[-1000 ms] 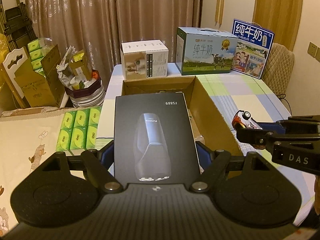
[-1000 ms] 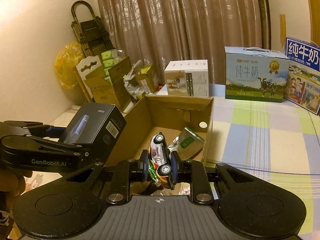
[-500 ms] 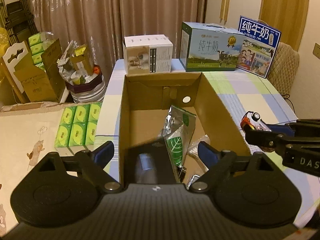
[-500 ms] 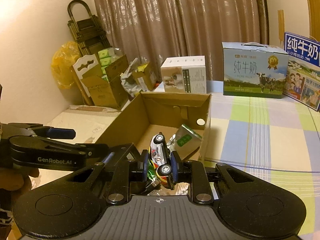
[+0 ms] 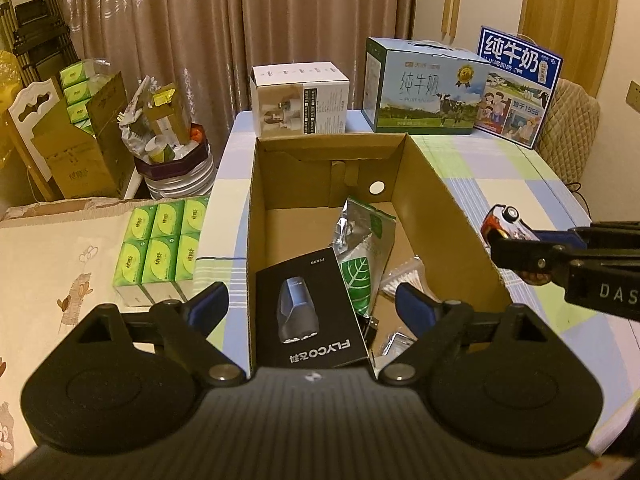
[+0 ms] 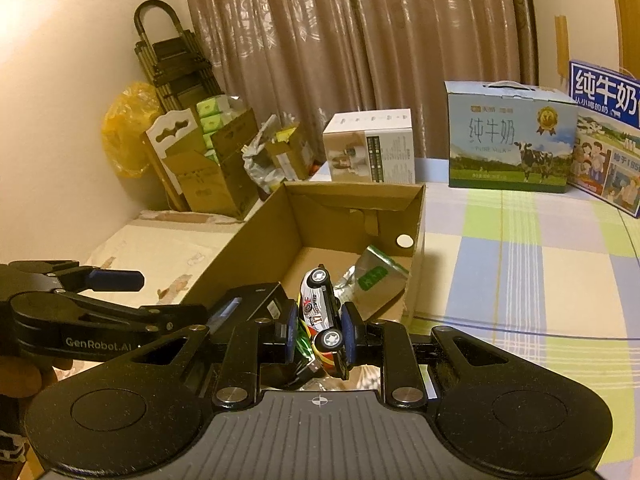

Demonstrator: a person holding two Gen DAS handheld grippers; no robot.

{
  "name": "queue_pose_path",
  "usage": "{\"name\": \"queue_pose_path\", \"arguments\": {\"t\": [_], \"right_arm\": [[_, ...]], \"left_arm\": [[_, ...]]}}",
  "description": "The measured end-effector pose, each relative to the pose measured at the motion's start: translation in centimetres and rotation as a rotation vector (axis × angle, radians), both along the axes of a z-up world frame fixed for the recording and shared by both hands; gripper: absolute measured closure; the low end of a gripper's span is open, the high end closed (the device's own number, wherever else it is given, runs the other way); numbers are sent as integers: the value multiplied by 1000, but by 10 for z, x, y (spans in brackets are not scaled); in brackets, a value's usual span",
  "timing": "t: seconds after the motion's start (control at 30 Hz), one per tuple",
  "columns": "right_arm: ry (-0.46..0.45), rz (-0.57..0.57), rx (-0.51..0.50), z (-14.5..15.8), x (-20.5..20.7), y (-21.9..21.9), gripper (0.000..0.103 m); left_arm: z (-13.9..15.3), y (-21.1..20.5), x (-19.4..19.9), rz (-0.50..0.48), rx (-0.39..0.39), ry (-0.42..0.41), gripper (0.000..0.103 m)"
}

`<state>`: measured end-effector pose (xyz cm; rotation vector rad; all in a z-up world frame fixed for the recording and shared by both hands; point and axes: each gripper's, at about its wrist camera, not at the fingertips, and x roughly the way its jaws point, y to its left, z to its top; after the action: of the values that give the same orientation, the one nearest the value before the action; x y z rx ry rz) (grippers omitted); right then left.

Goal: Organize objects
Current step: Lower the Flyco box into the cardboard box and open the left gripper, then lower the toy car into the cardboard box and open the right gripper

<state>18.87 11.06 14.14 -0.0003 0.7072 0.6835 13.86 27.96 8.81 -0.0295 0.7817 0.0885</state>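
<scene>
An open cardboard box (image 5: 440, 200) (image 6: 240, 248) stands on the checked tablecloth. Inside it lies a black shaver box (image 5: 310, 312) (image 6: 248, 300), next to a silver-green pouch (image 5: 362, 248) (image 6: 376, 276). My left gripper (image 5: 312, 304) hangs open above the box's near end, with its blue pads well apart and clear of the shaver box. It also shows at the left of the right wrist view (image 6: 116, 280). My right gripper (image 6: 318, 330) is shut on a small toy race car (image 6: 322, 312), held nose up over the box's near edge. The car (image 5: 502, 222) shows at the right of the left wrist view.
Two milk cartons (image 5: 424, 84) (image 5: 520, 84) and a white product box (image 5: 300, 100) stand at the table's far end. A green tissue pack (image 5: 160, 248) lies left of the cardboard box. Boxes, a full bin (image 5: 172, 148) and a folded trolley (image 6: 172, 68) crowd the left corner.
The left gripper let go of the black shaver box, which dropped into the cardboard box and now lies flat there. The right gripper kept still with the toy car.
</scene>
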Motion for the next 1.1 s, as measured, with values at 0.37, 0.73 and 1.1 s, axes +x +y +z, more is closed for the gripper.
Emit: {"name": "queue_pose_path", "arguments": {"t": [0.37,0.73,1.1], "right_arm": [[-2,1,6,3,1,6,83],[32,-21,36,-6,15,8,83],[52,3,119,-11,28,7,78]], "left_arm": [[5,3,-4,3,-1,-11,15],[1,7,-2,7,-11,-9,15],[-6,9,2,14,-14,-1,15]]}}
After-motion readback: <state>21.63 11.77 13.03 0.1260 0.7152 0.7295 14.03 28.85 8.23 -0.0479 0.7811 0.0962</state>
